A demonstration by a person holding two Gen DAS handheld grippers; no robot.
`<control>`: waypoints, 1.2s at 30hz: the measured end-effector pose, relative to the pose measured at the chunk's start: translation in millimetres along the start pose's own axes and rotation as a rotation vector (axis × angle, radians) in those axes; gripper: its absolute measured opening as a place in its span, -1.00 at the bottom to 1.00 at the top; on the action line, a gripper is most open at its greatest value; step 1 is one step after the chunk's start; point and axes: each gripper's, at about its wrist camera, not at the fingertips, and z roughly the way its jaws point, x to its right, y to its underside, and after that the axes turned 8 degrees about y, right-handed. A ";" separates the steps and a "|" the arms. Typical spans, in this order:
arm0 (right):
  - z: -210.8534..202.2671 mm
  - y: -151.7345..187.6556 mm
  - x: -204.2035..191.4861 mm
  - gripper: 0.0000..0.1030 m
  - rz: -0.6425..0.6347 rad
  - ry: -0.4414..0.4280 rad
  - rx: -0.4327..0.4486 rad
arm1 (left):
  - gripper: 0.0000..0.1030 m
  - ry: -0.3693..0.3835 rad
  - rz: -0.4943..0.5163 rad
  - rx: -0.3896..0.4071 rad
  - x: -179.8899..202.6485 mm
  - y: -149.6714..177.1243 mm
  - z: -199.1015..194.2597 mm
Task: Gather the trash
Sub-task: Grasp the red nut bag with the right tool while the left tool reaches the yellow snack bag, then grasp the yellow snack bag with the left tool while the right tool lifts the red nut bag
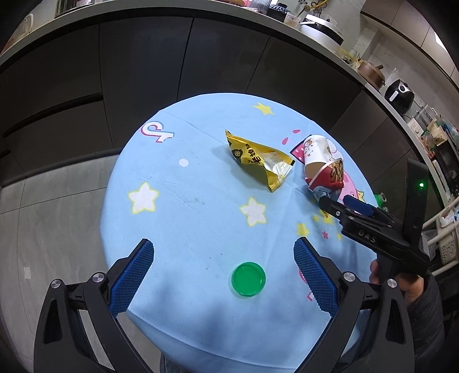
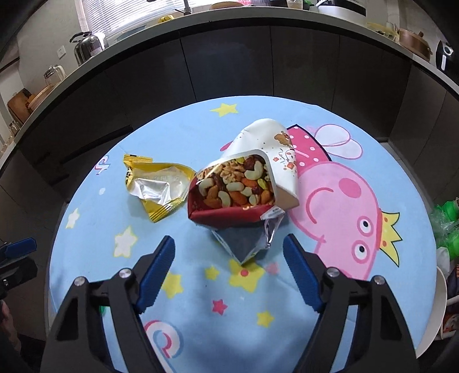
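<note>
Dark cabinet doors (image 1: 143,86) under a pale countertop (image 2: 258,15) curve behind a round table (image 1: 200,218) covered in a light blue cartoon cloth with stars and a pink pig. At the left of the left wrist view, the left gripper (image 1: 223,255) hangs over the near part of the table with its 2 blue pads spread wide and nothing between them; a green lid (image 1: 248,278) lies flat on the cloth just below and between the tips, untouched. Further in, near the middle of the table, an empty yellow wrapper (image 1: 258,159) lies torn open, its silver lining showing in the right wrist view. Just to its right rests a crumpled nut packet (image 2: 243,186), red and white with a picture of mixed nuts, its torn silver mouth pointing toward the right gripper (image 2: 229,251). That gripper's jaws stand apart on either side of the silver end without pressing it. At the far right edge, beyond the table, green plastic items (image 2: 450,226) sit in a cluttered heap.
</note>
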 end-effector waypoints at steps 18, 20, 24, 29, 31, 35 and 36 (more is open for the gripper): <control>-28.6 31.4 14.7 -0.29 0.026 -0.003 0.014 | 0.71 0.139 -0.088 -0.044 4.5 -79.0 86.0; -34.8 34.9 16.6 -0.29 0.029 0.000 0.020 | 0.59 0.148 -0.112 -0.063 3.8 -86.3 99.0; -42.0 37.0 19.3 -0.29 0.039 0.002 0.032 | 0.27 0.154 -0.153 -0.114 2.2 -92.3 122.8; -48.4 39.9 21.4 -0.28 0.051 -0.002 0.040 | -0.21 0.149 -0.151 -0.138 6.4 -95.9 134.9; -50.9 41.4 21.3 -0.28 0.051 -0.006 0.043 | -0.81 0.169 -0.154 -0.164 6.4 -95.3 138.0; -59.7 44.8 23.0 -0.29 0.057 -0.009 0.059 | -0.90 0.168 -0.125 -0.133 14.8 -91.9 121.5; -62.8 45.9 24.2 -0.29 0.061 -0.010 0.064 | -0.90 0.177 -0.112 -0.123 18.8 -90.5 114.4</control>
